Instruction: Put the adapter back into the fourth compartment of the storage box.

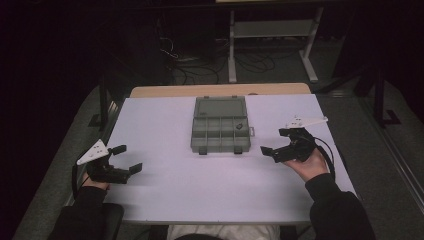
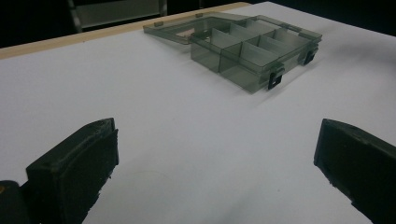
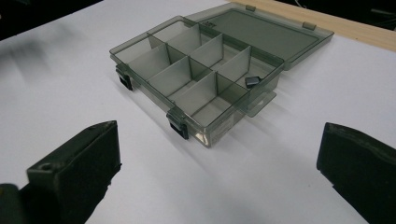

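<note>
A fixed camera above the person's side looks forward and down across the whole white table (image 1: 165, 195), taking in the dim floor beyond. The left claw (image 2: 215, 154) carries its own camera, set low near the tabletop and aimed past its spread jaws toward the compartment box (image 2: 252, 49), seen from one corner. The right claw (image 3: 219, 154) camera does likewise from the opposite side, apparently somewhat nearer. All three views share the box and the surrounding tabletop.

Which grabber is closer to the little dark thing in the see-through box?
Right. The right gripper sits just beside the smoky transparent plastic compartment box holding the small dark square piece; the left gripper waits farther off.
</note>
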Available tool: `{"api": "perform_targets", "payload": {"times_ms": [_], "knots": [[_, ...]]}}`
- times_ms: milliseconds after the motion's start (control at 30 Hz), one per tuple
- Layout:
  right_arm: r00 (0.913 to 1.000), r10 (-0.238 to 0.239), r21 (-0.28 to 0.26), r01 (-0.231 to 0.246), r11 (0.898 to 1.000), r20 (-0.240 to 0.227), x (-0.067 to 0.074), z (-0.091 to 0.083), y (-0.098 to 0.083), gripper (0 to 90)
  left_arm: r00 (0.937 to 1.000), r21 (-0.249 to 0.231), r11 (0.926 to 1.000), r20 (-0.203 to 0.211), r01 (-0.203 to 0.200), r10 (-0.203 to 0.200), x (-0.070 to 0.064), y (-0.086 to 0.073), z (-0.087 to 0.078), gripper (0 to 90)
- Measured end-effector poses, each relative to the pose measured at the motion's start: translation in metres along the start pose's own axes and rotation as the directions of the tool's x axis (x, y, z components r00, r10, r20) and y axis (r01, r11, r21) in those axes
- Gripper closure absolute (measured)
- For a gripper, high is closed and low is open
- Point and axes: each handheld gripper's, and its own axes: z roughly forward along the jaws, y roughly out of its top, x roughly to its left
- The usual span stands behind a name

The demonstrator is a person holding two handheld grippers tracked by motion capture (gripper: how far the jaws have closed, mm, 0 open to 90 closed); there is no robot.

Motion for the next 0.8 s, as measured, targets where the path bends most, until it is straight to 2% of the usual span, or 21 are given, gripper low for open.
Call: {"api": "perform_targets", "payload": {"times_ms": [200, 333, 367, 767, 800], "knots": [[1.0000, 0.004, -0.053, -0.004, 0.999, 0.008, 0.008, -0.010, -0.011, 0.0, 1.0000, 0.001, 1.0000, -0.005, -0.001, 0.001, 0.000, -0.001, -0.001, 0.0], [0.9999, 0.001, -0.069, 0.000, 0.998, 0.013, 0.011, -0.013, -0.015, 0.0, 1.0000, -0.001, 1.0000, -0.006, 0.001, -0.001, 0.000, -0.001, -0.002, 0.0], [0.9996, -0.005, -0.086, 0.008, 0.996, 0.026, 0.012, -0.016, -0.022, 0.0, 1.0000, -0.001, 1.0000, -0.006, -0.001, 0.001, 0.000, -0.001, -0.002, 0.0], [0.9987, -0.009, -0.103, 0.014, 0.995, 0.049, 0.012, -0.021, -0.043, 0.0, 1.0000, -0.003, 1.0000, -0.006, -0.004, 0.004, -0.001, -0.001, -0.003, 0.0], [0.9983, -0.023, -0.108, 0.029, 0.994, 0.054, 0.012, -0.022, -0.045, 0.0, 1.0000, -0.003, 1.0000, -0.006, -0.004, 0.004, 0.000, -0.001, -0.003, 0.0]]}}
